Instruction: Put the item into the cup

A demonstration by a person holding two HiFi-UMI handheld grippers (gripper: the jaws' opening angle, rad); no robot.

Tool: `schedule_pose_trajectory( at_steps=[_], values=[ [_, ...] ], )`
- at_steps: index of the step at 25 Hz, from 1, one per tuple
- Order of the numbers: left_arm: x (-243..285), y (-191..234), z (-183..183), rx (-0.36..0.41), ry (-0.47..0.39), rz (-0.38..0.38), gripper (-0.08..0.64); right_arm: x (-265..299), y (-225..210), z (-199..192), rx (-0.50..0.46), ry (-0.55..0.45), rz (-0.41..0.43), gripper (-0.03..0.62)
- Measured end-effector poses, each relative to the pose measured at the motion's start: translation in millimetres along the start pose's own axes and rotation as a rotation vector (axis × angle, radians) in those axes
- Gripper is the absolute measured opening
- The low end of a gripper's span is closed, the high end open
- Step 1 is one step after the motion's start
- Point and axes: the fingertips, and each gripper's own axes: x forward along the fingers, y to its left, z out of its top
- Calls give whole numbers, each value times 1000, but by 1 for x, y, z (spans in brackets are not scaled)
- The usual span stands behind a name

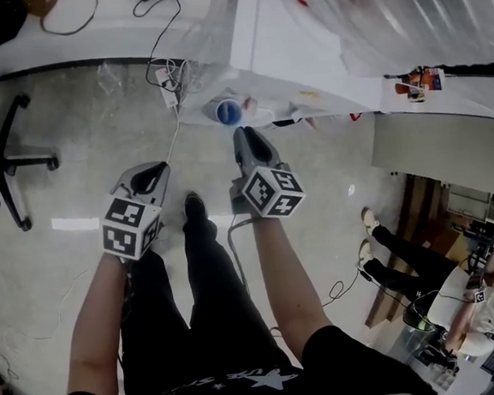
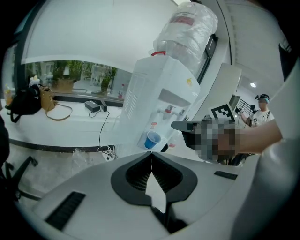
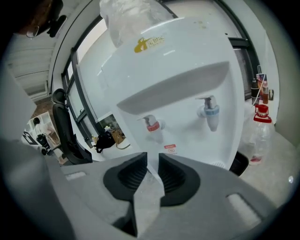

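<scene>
A blue cup (image 1: pixel 228 112) stands on the drip tray of a white water dispenser (image 1: pixel 303 50); in the left gripper view the blue cup (image 2: pixel 152 139) sits below the taps. My right gripper (image 1: pixel 243 133) points at the cup, its tips just short of it. In the right gripper view my right gripper (image 3: pixel 153 161) has its jaws a little apart with nothing seen between them, facing the red tap (image 3: pixel 153 124) and blue tap (image 3: pixel 209 111); the cup is hidden there. My left gripper (image 1: pixel 153 172) hangs back to the left, and in its own view my left gripper (image 2: pixel 151 157) is shut and empty.
A black office chair (image 1: pixel 10 161) stands at the left. A power strip with cables (image 1: pixel 168 77) lies on the floor beside the dispenser. A seated person (image 1: pixel 462 294) is at the lower right. A red-capped plastic bottle (image 3: pixel 259 133) stands right of the dispenser.
</scene>
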Motion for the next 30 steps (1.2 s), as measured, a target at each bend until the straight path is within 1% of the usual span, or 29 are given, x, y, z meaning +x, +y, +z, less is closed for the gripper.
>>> schedule_pose_trajectory(
  at_steps=[2,5,8,11,15,17,19,23,26,30],
  values=[
    [-15,0,0,12,2,-12,6,-12,8,-1,22,-18,-16,75],
    [-42,-2,-4,-1,8,-21,6,-33,26,-5,43,-17,-29,70],
    [-68,1,-3,14,10,-31,6,-53,48,-7,71,-33,-45,67],
    [-88,5,7,29,-5,-46,6,-73,68,-1,90,-66,-59,66],
    [-116,0,25,45,-34,-86,6,-103,95,10,73,-99,-77,63],
    [-130,-4,29,62,-36,-103,6,-120,106,15,78,-116,-102,6],
    [-139,-8,30,76,-29,-121,6,-137,116,18,98,-130,-119,6],
    [-151,-20,28,89,-5,-158,6,-167,132,17,122,-131,-128,5],
    [-158,-32,26,104,5,-183,6,-186,141,10,130,-122,-126,5],
    [-163,-47,23,138,2,-202,6,-208,142,-3,164,-133,-136,5]
  ],
)
